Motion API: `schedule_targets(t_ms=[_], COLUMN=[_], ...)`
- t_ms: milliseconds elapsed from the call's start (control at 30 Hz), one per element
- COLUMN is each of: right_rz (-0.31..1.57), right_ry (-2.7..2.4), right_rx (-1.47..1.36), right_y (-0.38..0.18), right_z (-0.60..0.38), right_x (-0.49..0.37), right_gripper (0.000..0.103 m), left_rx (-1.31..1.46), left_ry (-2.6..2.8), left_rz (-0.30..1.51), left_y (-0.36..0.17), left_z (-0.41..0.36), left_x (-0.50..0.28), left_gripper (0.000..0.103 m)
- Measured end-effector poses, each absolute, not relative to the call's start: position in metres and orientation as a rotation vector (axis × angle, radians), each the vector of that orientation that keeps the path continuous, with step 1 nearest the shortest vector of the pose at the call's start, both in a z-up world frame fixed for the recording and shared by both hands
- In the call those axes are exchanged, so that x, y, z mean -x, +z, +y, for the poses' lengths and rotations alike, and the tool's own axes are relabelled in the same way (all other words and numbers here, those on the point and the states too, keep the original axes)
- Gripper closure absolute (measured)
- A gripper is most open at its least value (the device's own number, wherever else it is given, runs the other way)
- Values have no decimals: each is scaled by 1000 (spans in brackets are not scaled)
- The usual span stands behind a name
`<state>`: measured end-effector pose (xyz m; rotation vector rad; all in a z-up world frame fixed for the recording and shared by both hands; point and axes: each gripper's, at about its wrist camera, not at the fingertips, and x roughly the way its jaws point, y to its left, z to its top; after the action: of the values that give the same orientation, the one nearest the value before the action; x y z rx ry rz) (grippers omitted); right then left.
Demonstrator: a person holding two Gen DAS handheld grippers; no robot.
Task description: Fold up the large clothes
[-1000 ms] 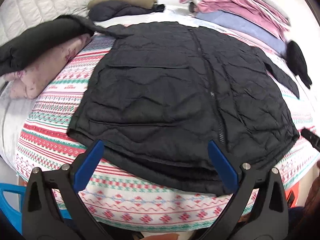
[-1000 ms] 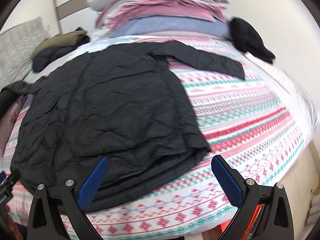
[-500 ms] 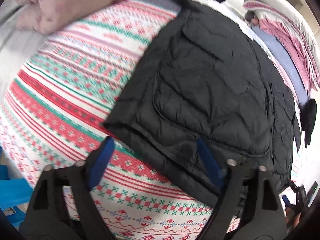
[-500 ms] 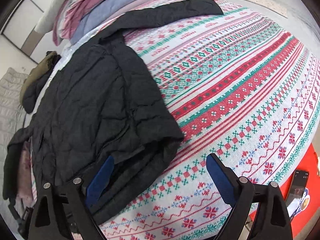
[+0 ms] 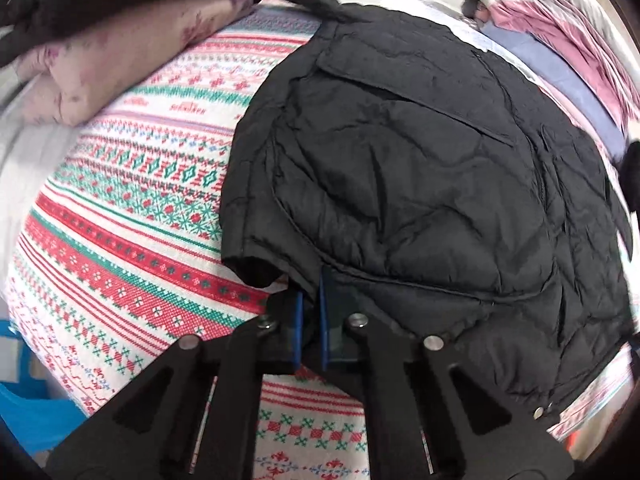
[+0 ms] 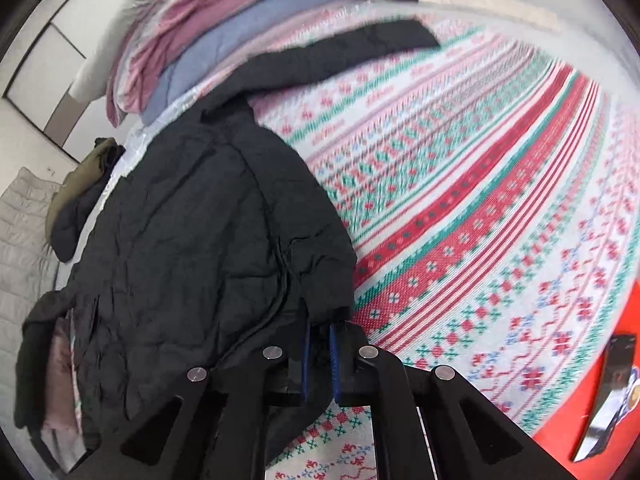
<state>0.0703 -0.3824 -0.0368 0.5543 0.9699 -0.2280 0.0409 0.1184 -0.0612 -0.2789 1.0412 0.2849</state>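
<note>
A large black quilted jacket [image 5: 420, 184] lies spread front-up on a bed with a red, green and white patterned cover [image 5: 132, 240]. My left gripper [image 5: 310, 304] is shut on the jacket's hem at its near left corner. In the right wrist view the same jacket [image 6: 192, 248] fills the left side, one sleeve [image 6: 340, 52] stretched out across the cover. My right gripper [image 6: 319, 344] is shut on the jacket's hem at its near right corner. Both blue pads pinch black fabric.
A pink floral pillow [image 5: 120, 52] with a dark garment on it lies at the left. Stacked pink, blue and white bedding [image 6: 208, 40] sits at the head. An olive and dark jacket [image 6: 80, 184] lies far back. A phone [image 6: 608, 392] rests on a red surface beyond the bed edge.
Both grippers moved down to the jacket's bottom corners and went from wide open to shut on the hem.
</note>
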Motion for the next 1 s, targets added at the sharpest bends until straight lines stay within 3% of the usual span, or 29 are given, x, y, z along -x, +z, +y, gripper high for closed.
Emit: schedule_targets(t_ms=[367, 533, 633, 733, 800, 867, 1000], right_rz=[863, 957, 877, 761, 719, 735, 906], right_ry=[-356, -251, -374, -551, -557, -462, -164], right_rx=[-467, -481, -440, -388, -403, -409, -343], right_y=[0, -14, 0, 17, 20, 16, -11], right_z=[-403, -405, -408, -407, -402, -386, -319], right_x=[-16, -20, -16, -4, -4, -16, -61], right_gripper=[101, 100, 98, 83, 62, 48, 46], left_rx=[167, 324, 399, 454, 498, 546, 560], left_ry=[161, 179, 187, 222, 232, 250, 236], left_rz=[1044, 1028, 1009, 973, 943, 885, 829], left_y=[-51, -36, -28, -15, -4, 8, 28], left_z=[98, 129, 133, 134, 137, 139, 134], left_x=[-6, -5, 1, 10, 21, 31, 19], left_gripper=[96, 89, 88, 79, 51, 44, 40])
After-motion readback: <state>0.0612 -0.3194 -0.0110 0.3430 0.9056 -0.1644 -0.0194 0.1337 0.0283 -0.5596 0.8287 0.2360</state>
